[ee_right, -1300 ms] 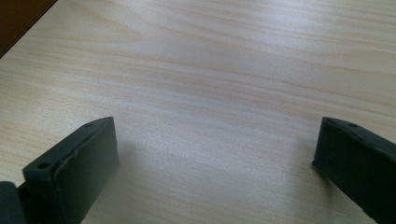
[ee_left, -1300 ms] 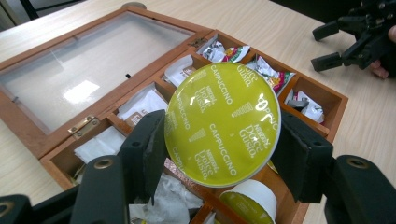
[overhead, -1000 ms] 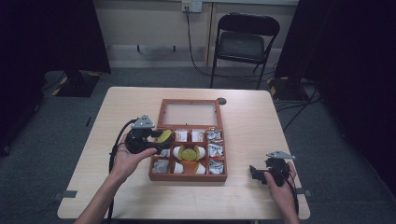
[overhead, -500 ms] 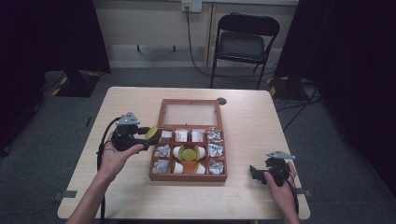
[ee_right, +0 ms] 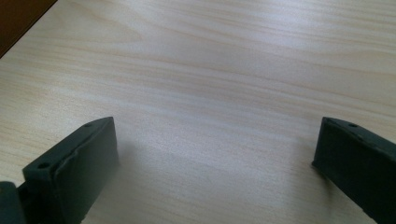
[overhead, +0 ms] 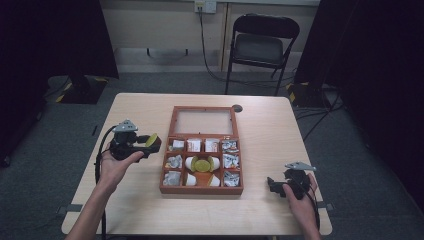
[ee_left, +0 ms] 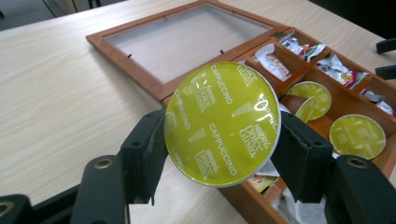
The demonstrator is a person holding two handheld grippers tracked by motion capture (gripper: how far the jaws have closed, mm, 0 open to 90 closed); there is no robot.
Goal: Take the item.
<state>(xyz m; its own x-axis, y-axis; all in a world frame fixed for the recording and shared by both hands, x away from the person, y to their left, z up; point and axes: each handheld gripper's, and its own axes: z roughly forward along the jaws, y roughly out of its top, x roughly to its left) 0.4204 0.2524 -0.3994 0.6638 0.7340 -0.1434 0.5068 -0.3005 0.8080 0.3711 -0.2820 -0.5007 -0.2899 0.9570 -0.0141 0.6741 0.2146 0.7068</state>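
My left gripper [overhead: 150, 144] is shut on a coffee capsule [ee_left: 222, 123] with a yellow-green foil lid; in the high view the capsule [overhead: 151, 139] hangs over the table just left of the wooden box [overhead: 167, 176]. The box stands open, its glass lid [overhead: 202, 121] lying flat behind it. Its compartments hold sachets [overhead: 229, 161] and more capsules [overhead: 202, 164], which also show in the left gripper view as green capsules [ee_left: 357, 136]. My right gripper [overhead: 272, 185] rests at the table's front right, open, with bare wood between its jaws [ee_right: 215, 154].
The light wooden table [overhead: 140, 107] has free room left of the box and along the front. A small dark disc [overhead: 237, 108] lies behind the box's lid. A folding chair [overhead: 260, 45] stands beyond the table.
My left gripper has carried the green capsule leftward out of the box to the bare table beside it. The right gripper has kept still.
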